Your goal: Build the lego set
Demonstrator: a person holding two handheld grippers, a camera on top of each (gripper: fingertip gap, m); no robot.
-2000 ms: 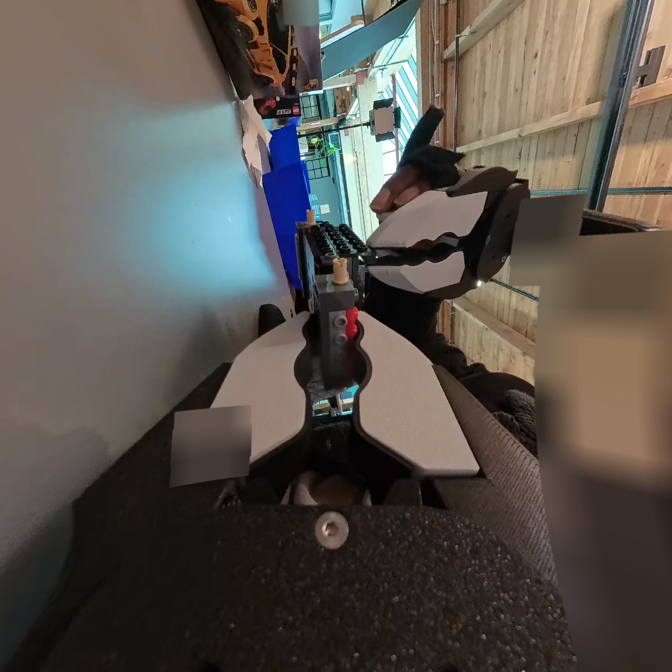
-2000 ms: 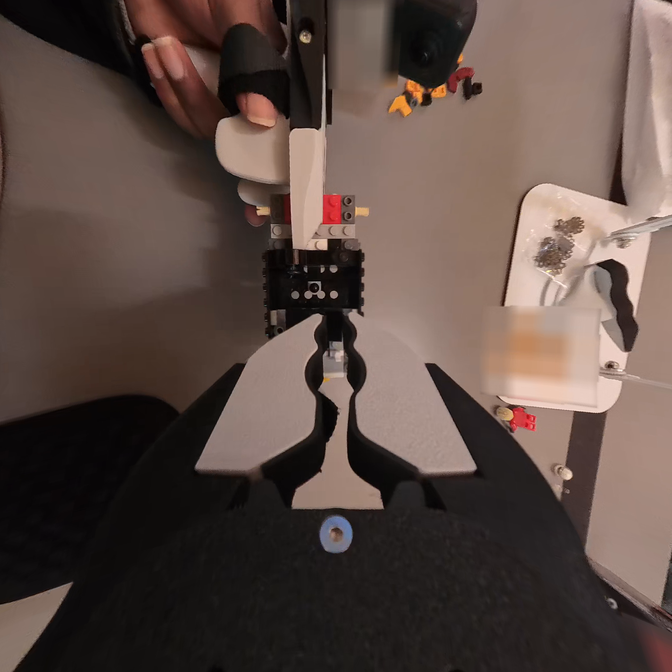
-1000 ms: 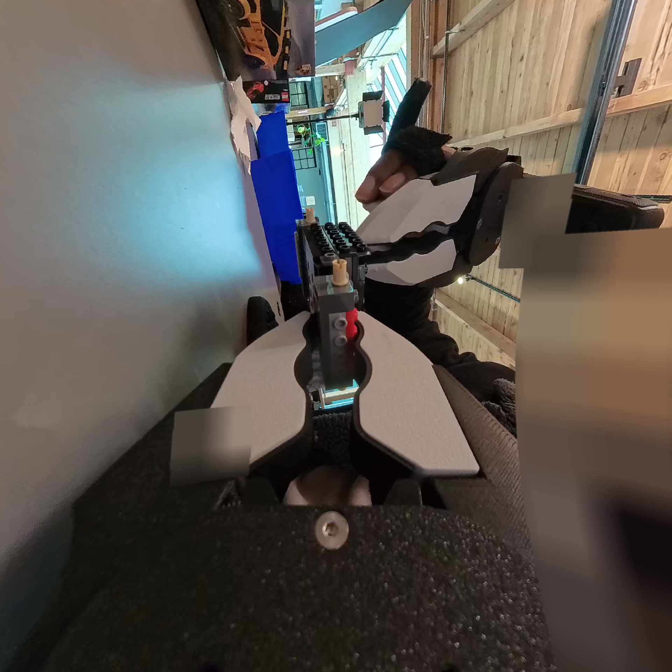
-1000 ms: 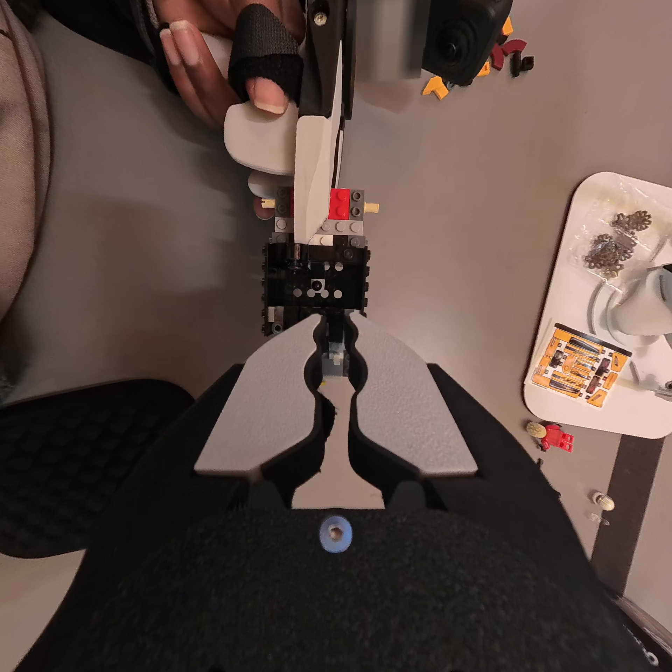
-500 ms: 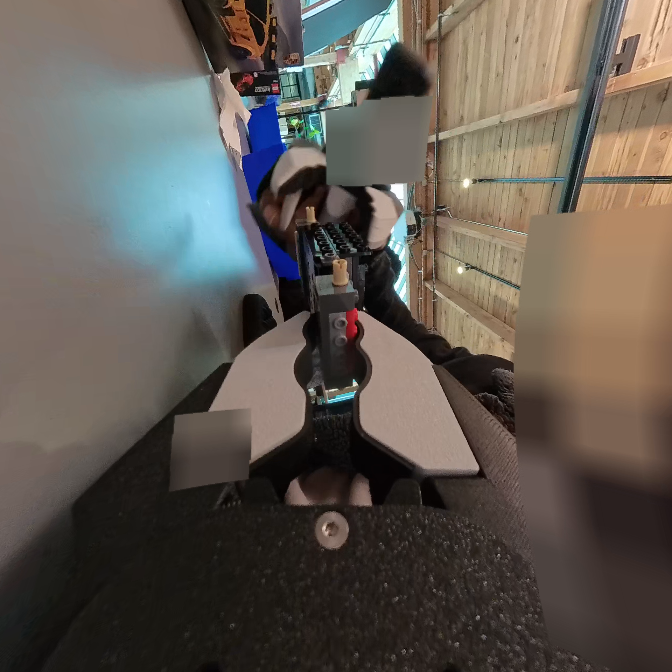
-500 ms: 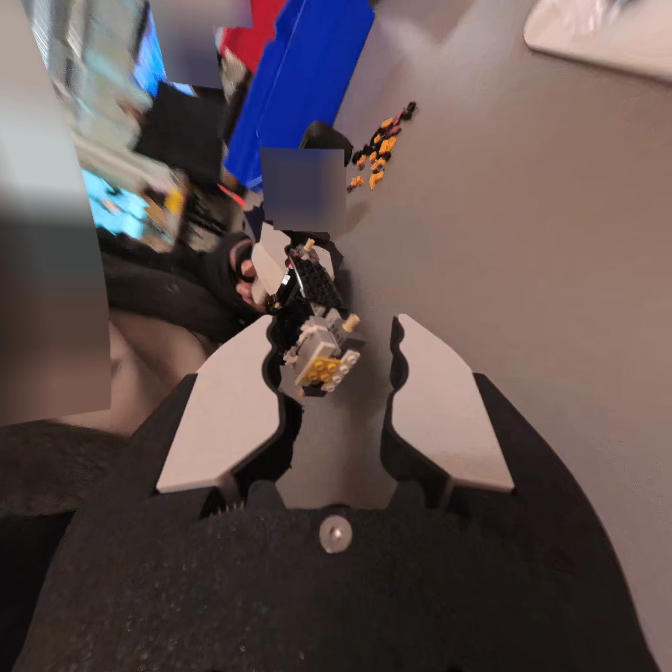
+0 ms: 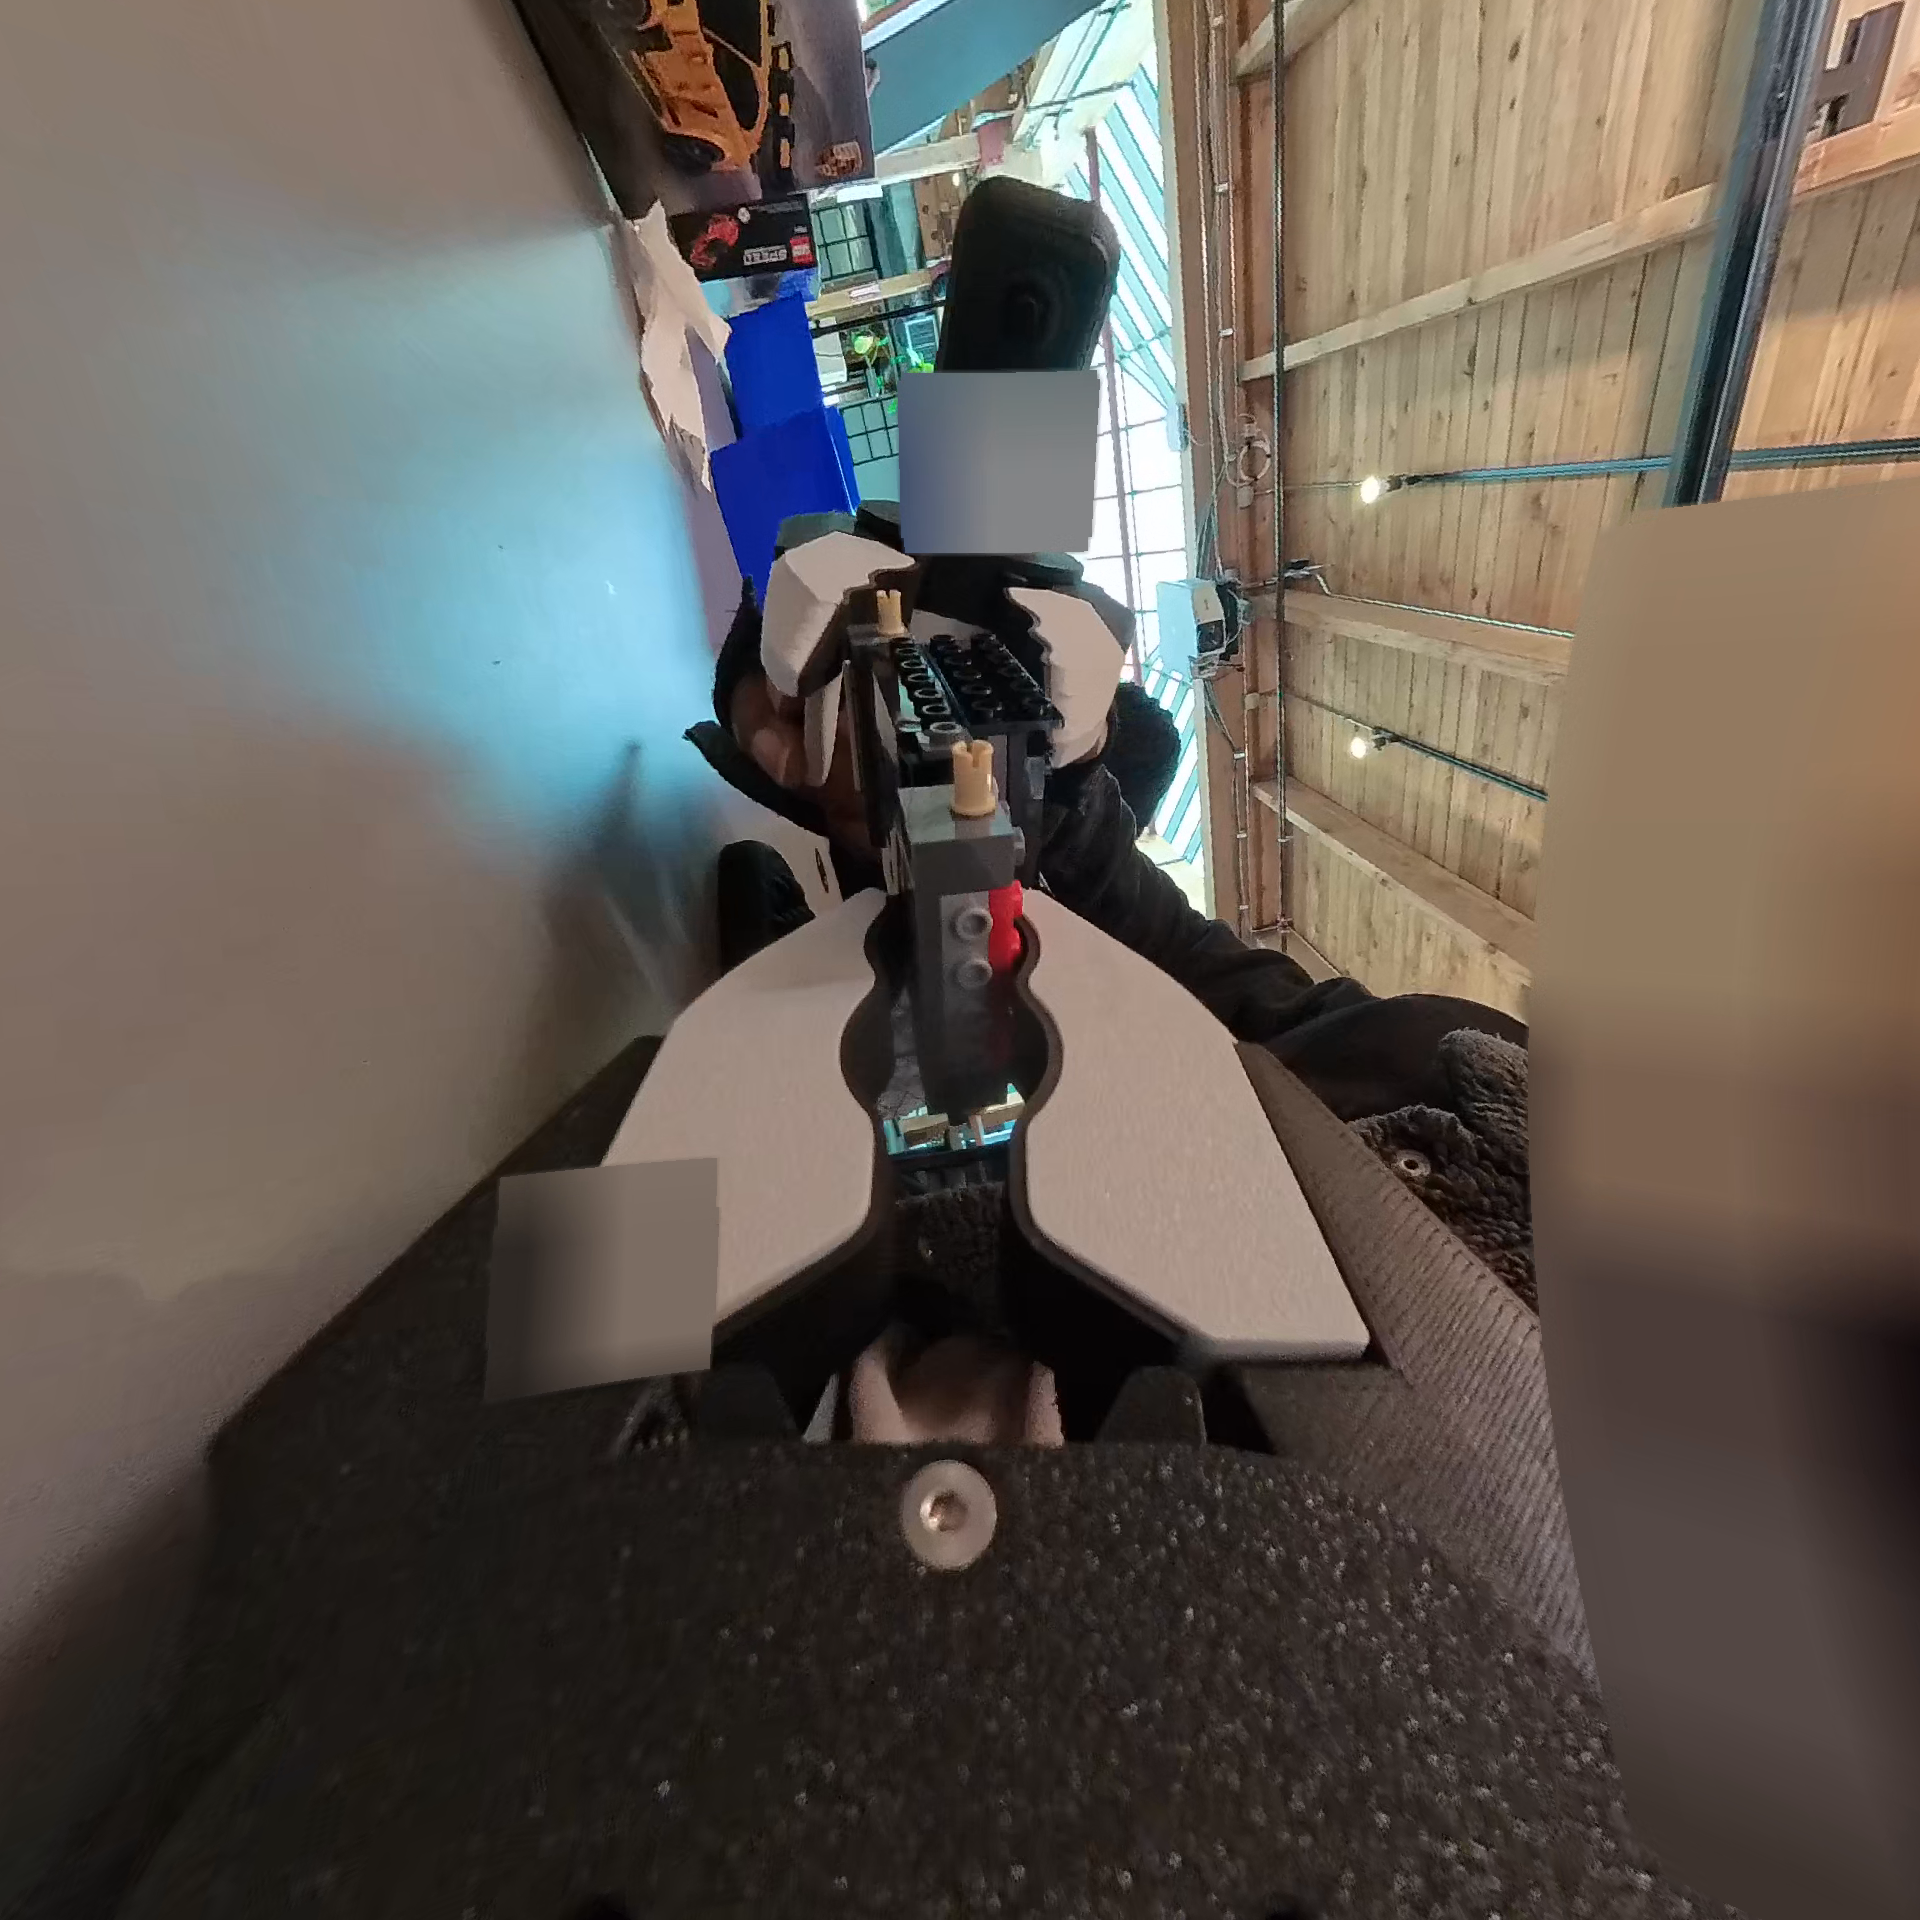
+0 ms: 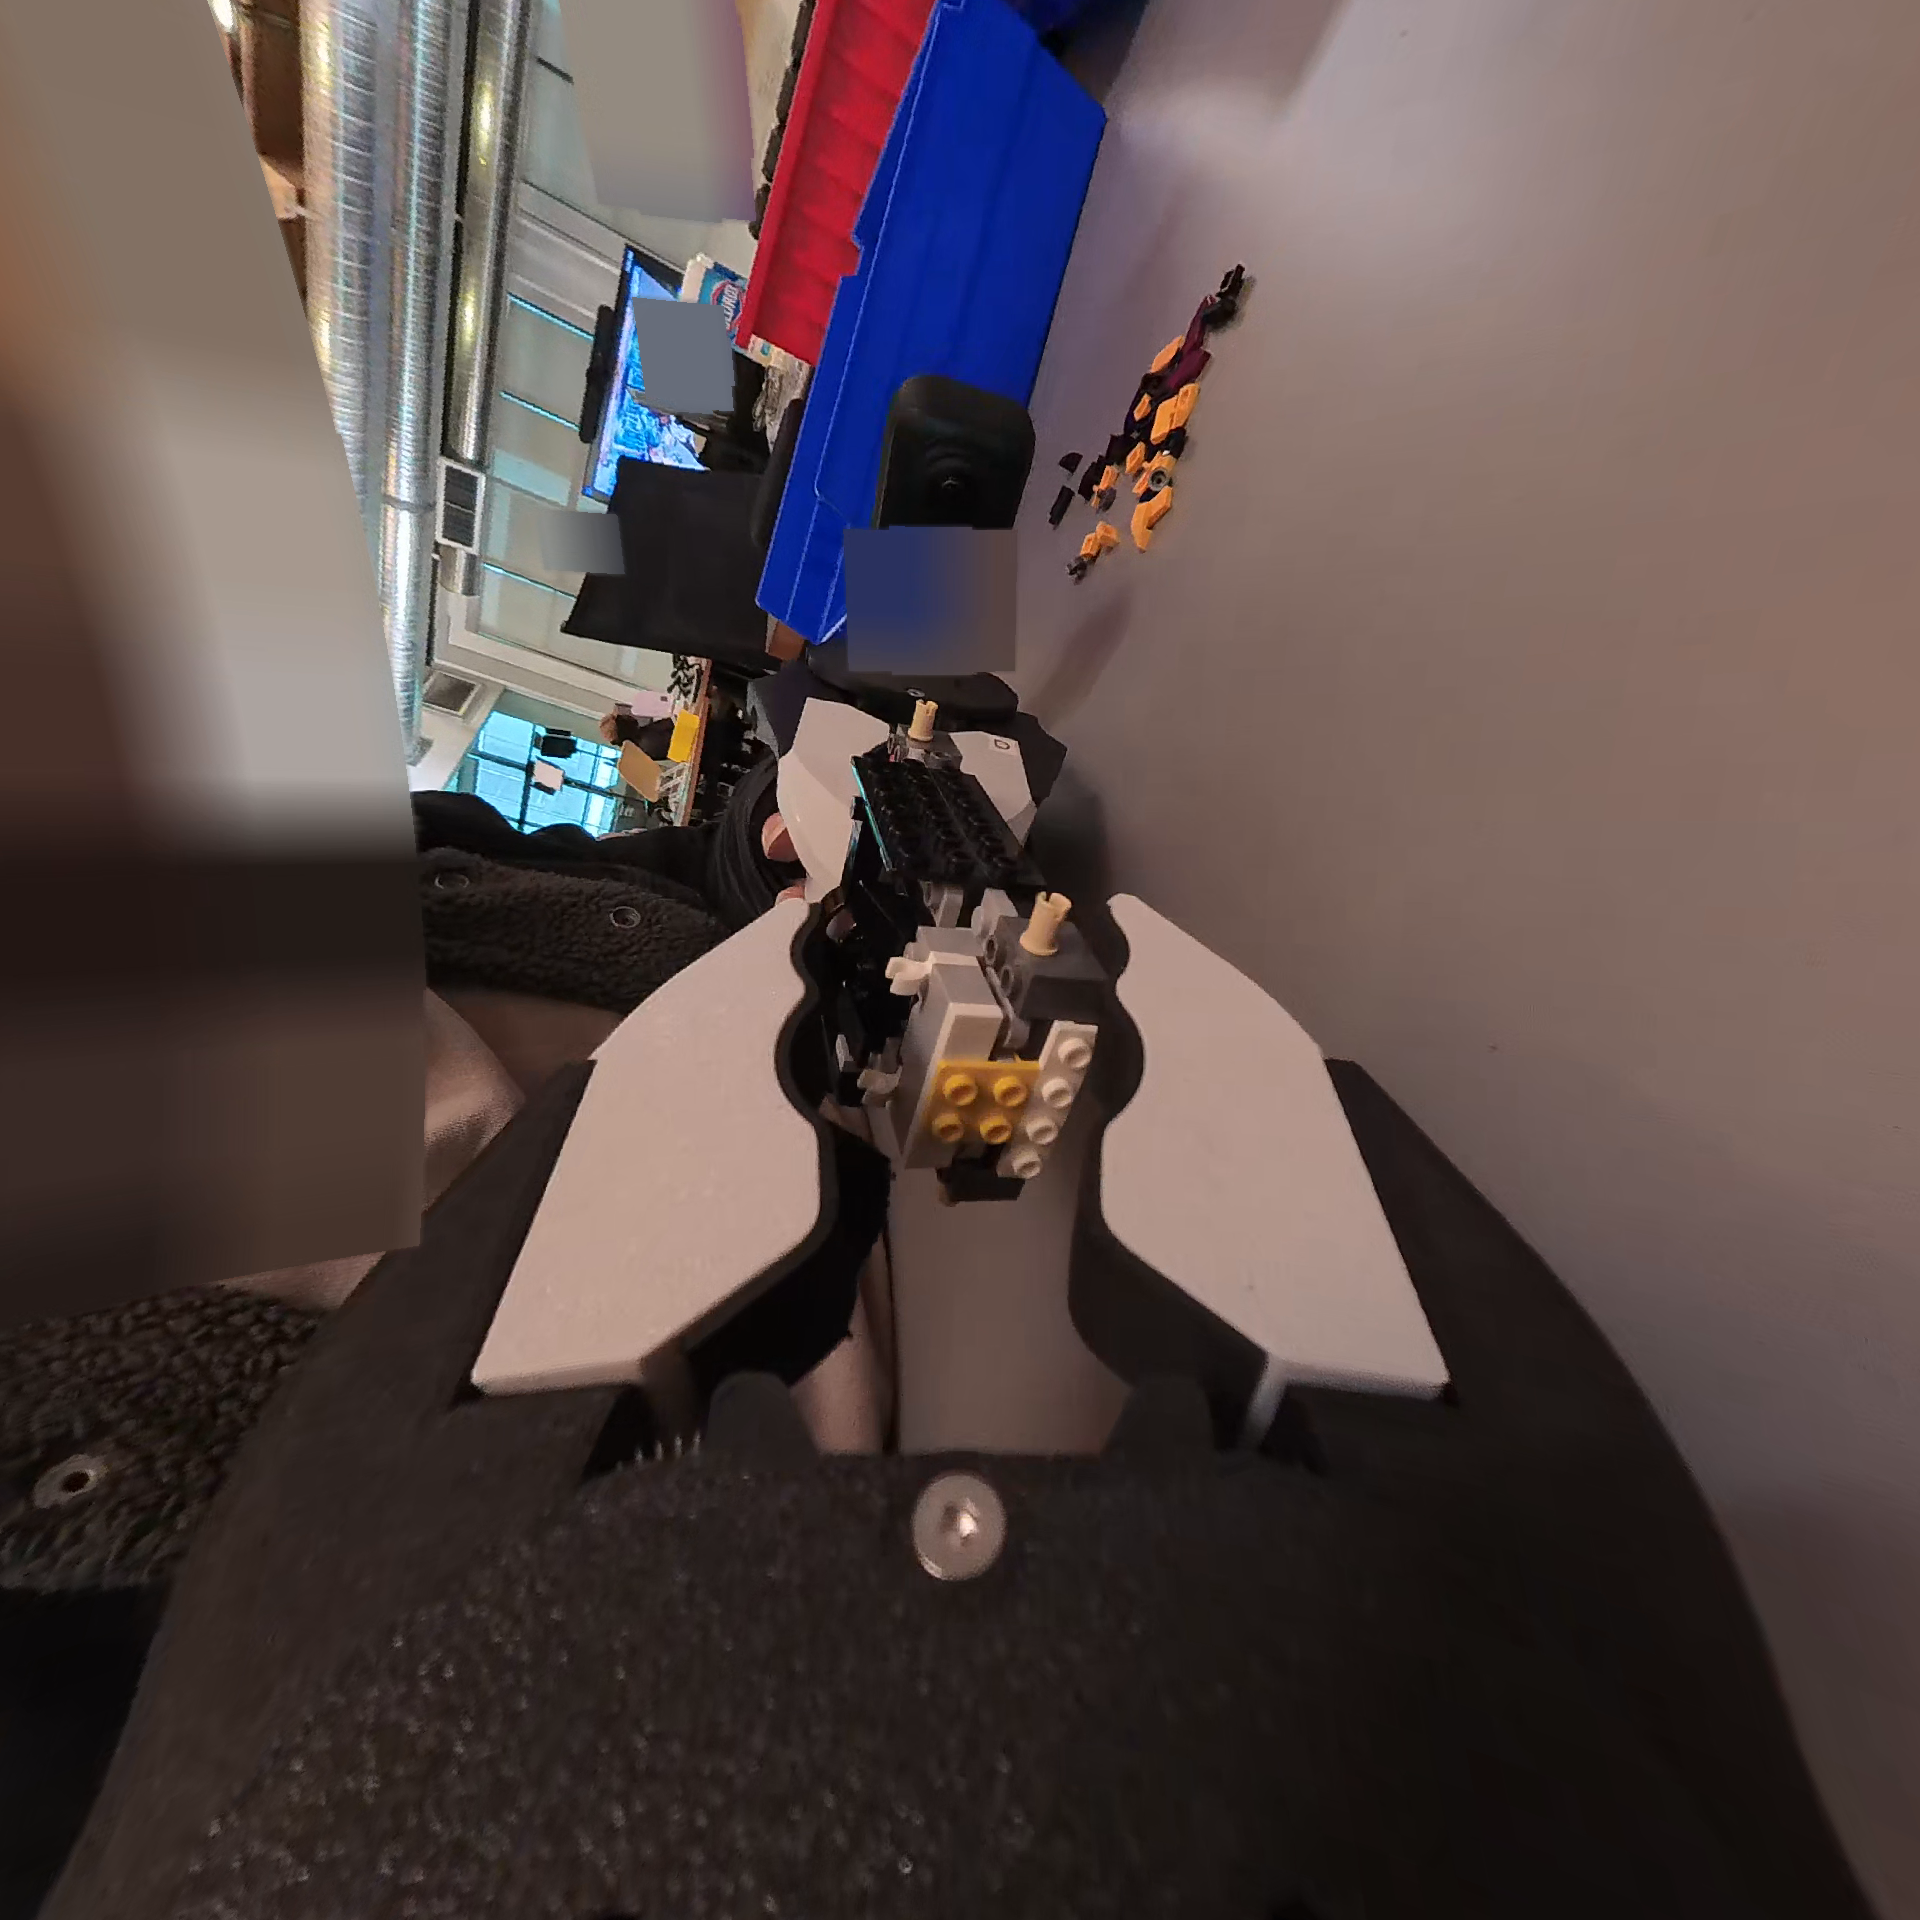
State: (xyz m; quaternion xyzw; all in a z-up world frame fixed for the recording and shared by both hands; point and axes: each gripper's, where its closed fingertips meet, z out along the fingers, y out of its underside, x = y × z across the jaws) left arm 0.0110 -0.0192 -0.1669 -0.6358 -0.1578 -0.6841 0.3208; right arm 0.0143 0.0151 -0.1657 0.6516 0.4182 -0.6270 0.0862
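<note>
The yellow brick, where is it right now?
In the right wrist view the yellow brick sits on the near end of the lego build, between the open right tongs, beside a white brick.

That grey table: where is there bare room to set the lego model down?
The grey table lies bare between the loose orange and black pieces and the right claw. It is crowded around those pieces and by the blue bin.

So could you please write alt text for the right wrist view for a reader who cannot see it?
A partly built lego model sits between the fingers of the open right gripper, with the left gripper clamped on its far end. Loose orange and black pieces lie on the grey table beside a blue bin.
</note>
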